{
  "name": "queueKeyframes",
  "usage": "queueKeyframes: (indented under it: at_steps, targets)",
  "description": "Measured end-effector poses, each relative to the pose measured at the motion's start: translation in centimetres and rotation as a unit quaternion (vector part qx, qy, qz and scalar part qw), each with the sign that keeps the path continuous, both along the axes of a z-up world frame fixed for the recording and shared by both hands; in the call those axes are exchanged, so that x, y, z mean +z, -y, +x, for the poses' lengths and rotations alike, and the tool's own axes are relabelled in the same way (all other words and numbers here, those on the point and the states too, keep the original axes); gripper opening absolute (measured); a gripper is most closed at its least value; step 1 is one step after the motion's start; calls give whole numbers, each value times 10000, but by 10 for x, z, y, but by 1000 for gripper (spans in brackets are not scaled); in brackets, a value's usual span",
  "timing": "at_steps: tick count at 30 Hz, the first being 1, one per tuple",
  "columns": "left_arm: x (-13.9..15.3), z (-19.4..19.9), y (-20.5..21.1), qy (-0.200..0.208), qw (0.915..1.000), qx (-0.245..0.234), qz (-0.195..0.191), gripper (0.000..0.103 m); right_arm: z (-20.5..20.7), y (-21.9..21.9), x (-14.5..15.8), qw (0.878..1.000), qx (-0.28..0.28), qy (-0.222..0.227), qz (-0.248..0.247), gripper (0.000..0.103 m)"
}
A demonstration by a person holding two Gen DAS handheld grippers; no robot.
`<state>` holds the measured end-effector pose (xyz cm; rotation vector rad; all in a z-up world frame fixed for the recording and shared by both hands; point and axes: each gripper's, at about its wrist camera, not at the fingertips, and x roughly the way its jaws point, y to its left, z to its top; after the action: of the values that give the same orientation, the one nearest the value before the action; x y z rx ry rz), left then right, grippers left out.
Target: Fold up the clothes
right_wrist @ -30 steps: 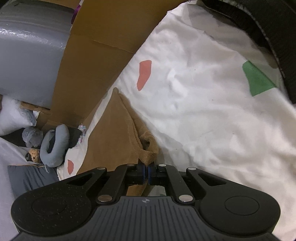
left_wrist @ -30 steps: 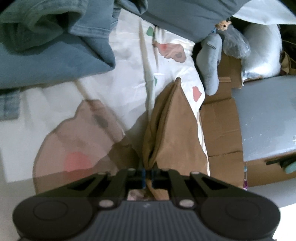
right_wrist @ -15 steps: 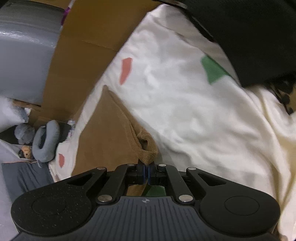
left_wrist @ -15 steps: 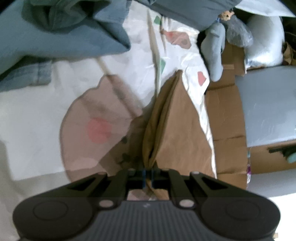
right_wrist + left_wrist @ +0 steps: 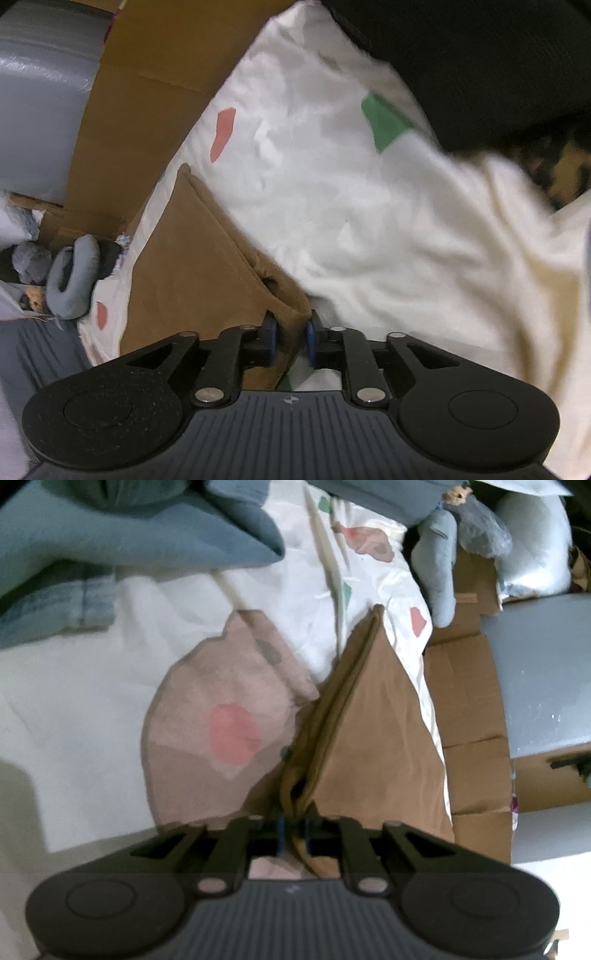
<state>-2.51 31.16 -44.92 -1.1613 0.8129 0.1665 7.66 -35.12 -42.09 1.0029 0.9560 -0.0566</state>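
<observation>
The folded brown garment (image 5: 373, 746) lies on the white patterned sheet (image 5: 92, 709), near its right edge beside the cardboard (image 5: 465, 686). The left gripper (image 5: 293, 829) and right gripper (image 5: 291, 338) have just been opening; each now stands narrowly parted with a brown fold (bunched at the right one) between its pads, no longer pinched.

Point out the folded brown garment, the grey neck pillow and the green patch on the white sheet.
folded brown garment (image 5: 373, 738), left wrist view, flat top layer
grey neck pillow (image 5: 68, 280), right wrist view, curved arm
green patch (image 5: 384, 122), right wrist view, its middle
</observation>
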Motion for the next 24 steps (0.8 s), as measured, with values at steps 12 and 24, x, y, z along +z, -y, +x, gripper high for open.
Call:
queueKeyframes:
  at_steps: [12,24]
  targets:
    - [-9,-8,3,451,9986,107,-240,42,12,-30,72,9931,634,298,-938,20]
    - [-19,-16,3,484,9978,314,-341,11,70,-161,83,9462,2730,207,-1726,20]
